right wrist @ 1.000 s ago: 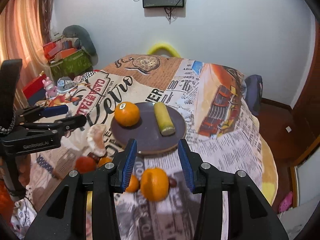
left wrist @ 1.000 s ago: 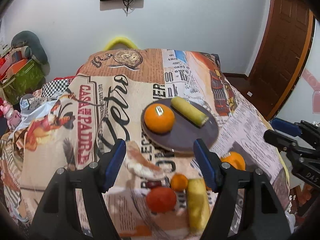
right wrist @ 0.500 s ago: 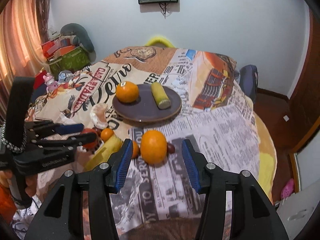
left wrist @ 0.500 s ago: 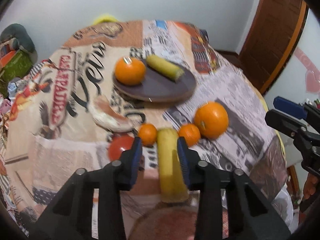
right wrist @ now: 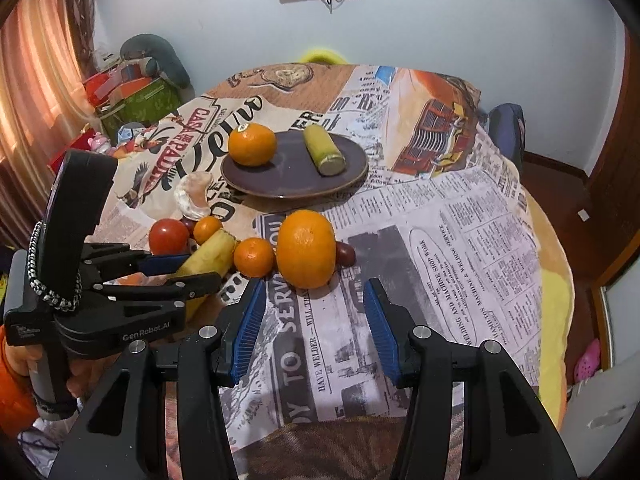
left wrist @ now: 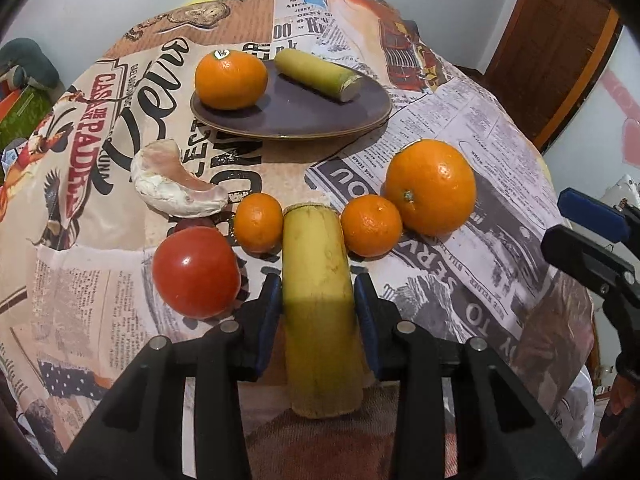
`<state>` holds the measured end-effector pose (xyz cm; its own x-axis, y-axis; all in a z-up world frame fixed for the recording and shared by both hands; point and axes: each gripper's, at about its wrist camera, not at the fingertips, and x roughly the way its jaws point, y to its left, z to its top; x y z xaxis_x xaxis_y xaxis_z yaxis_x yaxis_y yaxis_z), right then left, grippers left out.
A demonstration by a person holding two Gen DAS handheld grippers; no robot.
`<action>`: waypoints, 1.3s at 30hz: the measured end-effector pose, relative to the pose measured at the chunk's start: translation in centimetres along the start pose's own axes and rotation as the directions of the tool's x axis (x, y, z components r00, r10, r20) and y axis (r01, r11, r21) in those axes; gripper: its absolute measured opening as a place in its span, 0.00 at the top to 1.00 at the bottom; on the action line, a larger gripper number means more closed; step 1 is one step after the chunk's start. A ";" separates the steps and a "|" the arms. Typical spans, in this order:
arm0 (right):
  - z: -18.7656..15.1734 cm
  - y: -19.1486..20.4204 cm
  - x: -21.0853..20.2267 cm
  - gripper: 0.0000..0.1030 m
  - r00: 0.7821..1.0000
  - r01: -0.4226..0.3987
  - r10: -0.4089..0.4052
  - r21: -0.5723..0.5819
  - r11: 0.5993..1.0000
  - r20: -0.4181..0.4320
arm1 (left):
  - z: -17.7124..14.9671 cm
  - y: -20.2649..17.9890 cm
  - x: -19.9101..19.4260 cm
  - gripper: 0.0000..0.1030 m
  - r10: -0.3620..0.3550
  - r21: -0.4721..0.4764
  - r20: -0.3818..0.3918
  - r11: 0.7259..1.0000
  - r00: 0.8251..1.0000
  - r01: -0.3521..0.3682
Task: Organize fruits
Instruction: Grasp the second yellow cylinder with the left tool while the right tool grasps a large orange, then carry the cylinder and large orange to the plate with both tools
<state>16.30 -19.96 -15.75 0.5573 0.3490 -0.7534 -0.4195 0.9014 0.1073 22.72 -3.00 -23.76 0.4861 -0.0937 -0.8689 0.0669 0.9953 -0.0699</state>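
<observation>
Newspaper-print cloth covers the bench [right wrist: 460, 240]. Left gripper [left wrist: 316, 296] has its jaws closing around the banana piece [left wrist: 318, 292], probably headed for the plate [left wrist: 304, 116]. Right gripper [right wrist: 316, 320] sits jaws apart just short of the big orange [right wrist: 306, 248], lined up for it I guess.

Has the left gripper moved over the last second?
Yes. The left gripper has come down and forward from facing the plate, and its fingers now straddle the banana piece near the table edge.

Plate [left wrist: 372, 114]: glazed, smooth, dark. Tomato [left wrist: 195, 272] nearer than plate: glossy skin. Large orange [left wrist: 431, 186]: dimpled, shiny rind. Banana piece [left wrist: 320, 304]: matt peel. Tablecloth [left wrist: 460, 128]: printed cloth. Door [left wrist: 556, 40]: wood.
</observation>
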 end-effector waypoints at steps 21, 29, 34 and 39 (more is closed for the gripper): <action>3.0 -0.6 6.7 0.54 0.994 -0.093 0.096 0.046 0.995 -0.058 | 0.9 2.1 -2.7 0.65 -0.068 -0.023 0.110 0.997 0.992 0.071; 2.8 0.2 7.6 0.55 0.994 -0.067 0.067 0.004 0.998 -0.086 | 1.5 1.9 -3.9 0.65 -0.069 -0.011 0.150 0.997 0.986 0.072; 2.9 -0.3 7.5 0.56 0.993 -0.081 0.083 0.028 0.996 -0.081 | 2.1 1.7 -4.5 0.65 -0.073 -0.010 0.172 0.997 0.982 0.076; 3.2 -0.3 6.4 0.56 0.994 -0.091 0.092 0.033 0.995 -0.054 | 3.2 1.8 -5.5 0.65 -0.074 -0.014 0.206 0.997 0.976 0.078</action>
<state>22.34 -17.20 -18.54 0.4766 0.4163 -0.7743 -0.4447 0.8739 0.1962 22.99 -0.82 -17.55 0.6489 -0.1699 -0.7416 0.0926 0.9851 -0.1447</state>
